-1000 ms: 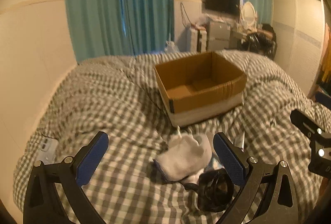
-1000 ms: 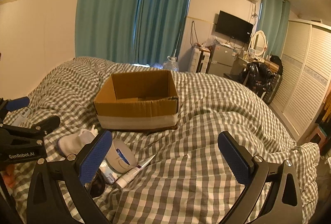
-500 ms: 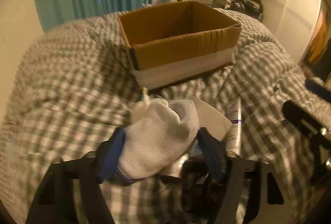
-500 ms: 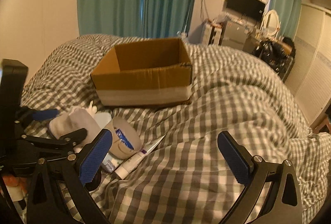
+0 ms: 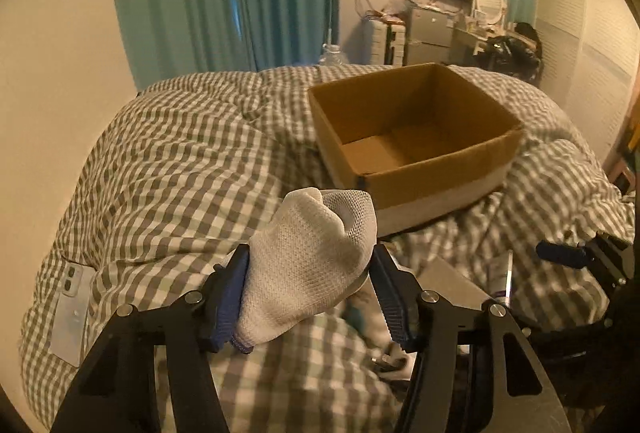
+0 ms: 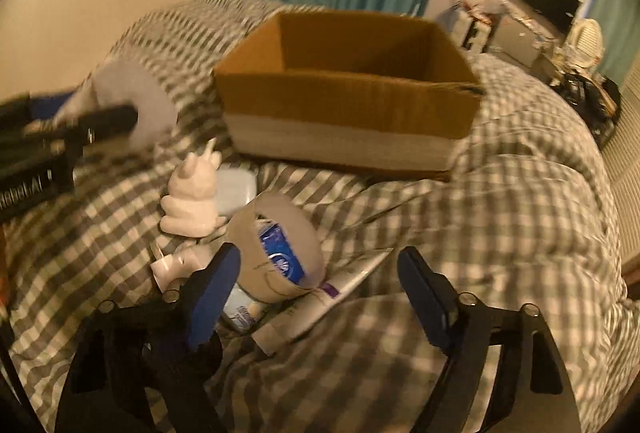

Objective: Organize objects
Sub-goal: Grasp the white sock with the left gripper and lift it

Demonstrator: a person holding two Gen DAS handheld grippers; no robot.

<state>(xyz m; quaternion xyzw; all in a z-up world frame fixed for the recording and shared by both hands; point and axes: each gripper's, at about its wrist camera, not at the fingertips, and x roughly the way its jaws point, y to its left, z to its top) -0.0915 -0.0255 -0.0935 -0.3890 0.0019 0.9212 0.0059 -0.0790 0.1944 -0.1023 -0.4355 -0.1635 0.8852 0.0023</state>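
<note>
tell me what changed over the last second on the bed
The left gripper closed on the white sock that had lain on the duvet and lifted it toward the cardboard box. The right gripper dropped, open, toward the tape roll and the tube. The box, empty as far as its floor shows, and the white figurine stayed put.

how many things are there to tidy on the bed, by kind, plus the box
White knit glove, held in the left gripper: 1
White figurine: 1
Tape roll: 1
Tube: 1
Small white case: 1
Cardboard box: 1
Total: 6, not counting blurred bits under the tape roll near the open right gripper.
</note>
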